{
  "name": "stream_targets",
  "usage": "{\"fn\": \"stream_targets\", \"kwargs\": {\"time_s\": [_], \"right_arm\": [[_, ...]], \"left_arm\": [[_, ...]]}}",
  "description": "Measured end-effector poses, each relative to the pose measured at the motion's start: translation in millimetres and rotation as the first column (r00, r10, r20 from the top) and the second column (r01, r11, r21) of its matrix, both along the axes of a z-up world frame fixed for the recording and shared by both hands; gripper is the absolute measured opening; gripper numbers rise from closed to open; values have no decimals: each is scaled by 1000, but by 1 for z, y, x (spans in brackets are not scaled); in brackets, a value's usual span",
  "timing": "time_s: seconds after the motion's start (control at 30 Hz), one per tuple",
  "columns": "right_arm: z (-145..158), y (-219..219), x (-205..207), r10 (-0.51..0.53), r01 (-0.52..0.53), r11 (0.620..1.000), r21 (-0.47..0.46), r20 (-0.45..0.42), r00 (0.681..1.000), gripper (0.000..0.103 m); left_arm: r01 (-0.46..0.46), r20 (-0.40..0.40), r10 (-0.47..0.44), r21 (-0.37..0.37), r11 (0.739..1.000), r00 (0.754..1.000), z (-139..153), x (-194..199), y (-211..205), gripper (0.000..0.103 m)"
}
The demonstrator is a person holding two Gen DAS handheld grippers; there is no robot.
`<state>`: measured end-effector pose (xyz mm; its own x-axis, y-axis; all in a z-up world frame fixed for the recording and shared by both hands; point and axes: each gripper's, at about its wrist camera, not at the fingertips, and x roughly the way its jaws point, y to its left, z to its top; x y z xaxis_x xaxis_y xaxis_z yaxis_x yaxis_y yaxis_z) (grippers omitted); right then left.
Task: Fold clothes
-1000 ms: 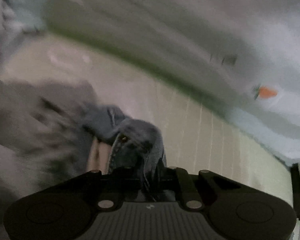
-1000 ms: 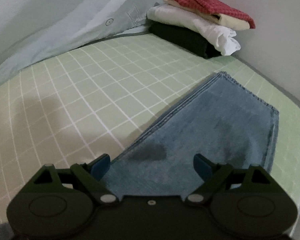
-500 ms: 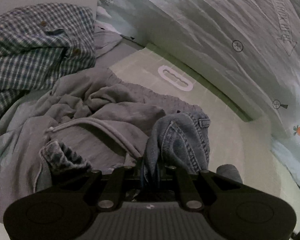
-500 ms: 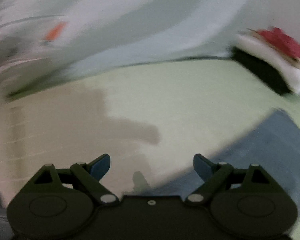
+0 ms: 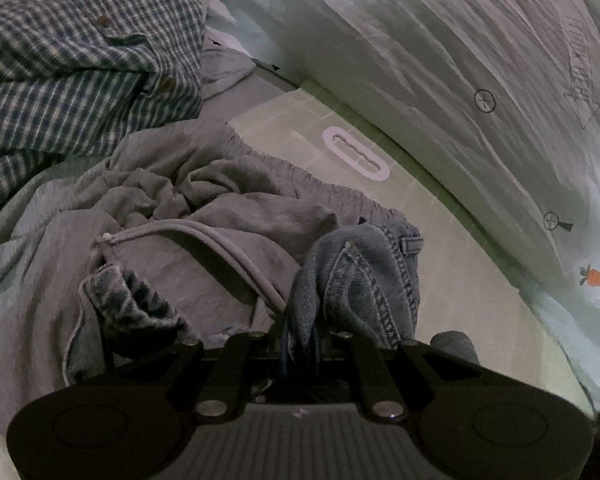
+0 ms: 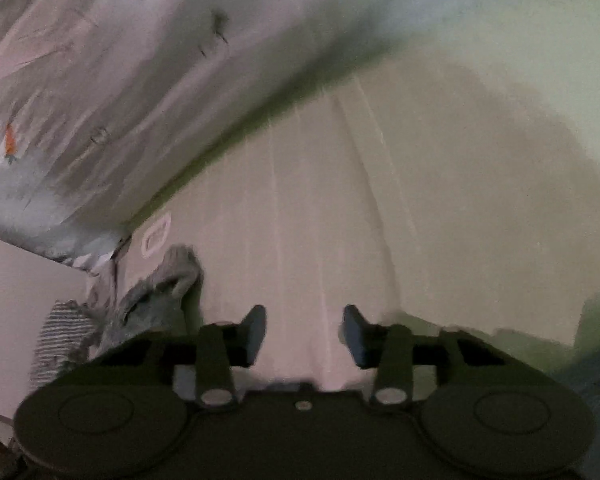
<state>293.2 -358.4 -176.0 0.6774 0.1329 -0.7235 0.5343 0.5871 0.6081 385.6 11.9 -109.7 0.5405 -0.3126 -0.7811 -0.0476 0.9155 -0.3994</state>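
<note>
Denim jeans (image 5: 364, 280) bunch in the clenched left hand-held gripper (image 5: 300, 344); grey sweatpants (image 5: 204, 216) crowd centre-left, plaid shirt (image 5: 80, 72) upper left. Right hand-held gripper (image 6: 304, 330) released.

Home bedroom: carrot-print bedding (image 5: 440, 60), strewn plaid shirt (image 5: 80, 68).

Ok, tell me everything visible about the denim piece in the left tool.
The jeans are light blue denim with double-stitched seams and a belt loop showing at the right. They are bunched into a crumpled upright wad, pinched between the closed fingers of the left tool. They rise above the grey sweatpants behind and to the left. The rest of the garment is out of view.
</note>
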Motion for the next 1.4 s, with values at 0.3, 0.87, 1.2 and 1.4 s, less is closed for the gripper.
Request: {"fn": "stream_targets", "kwargs": {"time_s": [0.3, 0.87, 1.2, 1.4], "right_arm": [[-35, -6, -40, -138, 135, 940, 312, -15, 990, 38], [-76, -8, -89, -274, 221, 540, 812, -79, 959, 46], [-73, -1, -82, -181, 152, 637, 756, -45, 982, 76], [-55, 8, -48, -2, 5, 787, 617, -5, 1000, 53]], "left_arm": [[-7, -22, 6, -28, 1000, 1000, -4, 2, 2, 14], [-44, -75, 35, -114, 993, 997, -11, 6, 16, 14], [-26, -75, 19, -95, 995, 997, -10, 6, 10, 14], [-33, -78, 25, -98, 995, 997, -10, 6, 11, 14]]}}
